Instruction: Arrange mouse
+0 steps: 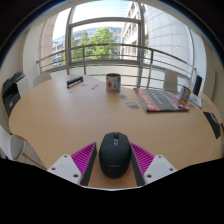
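A black computer mouse [114,154] lies on the light wooden round table [55,115]. It sits between the two fingers of my gripper [113,150], its front end pointing away from me. The magenta pads [82,160] flank it on both sides, and a narrow strip of table shows between each pad and the mouse. The gripper is open and the mouse rests on the table.
Beyond the mouse, a patterned mug [113,82] stands mid-table. An open red magazine [160,98] lies to its right, with some small cards beside it. A dark flat object [75,80] lies far left. Chairs ring the table, with a window and railing behind.
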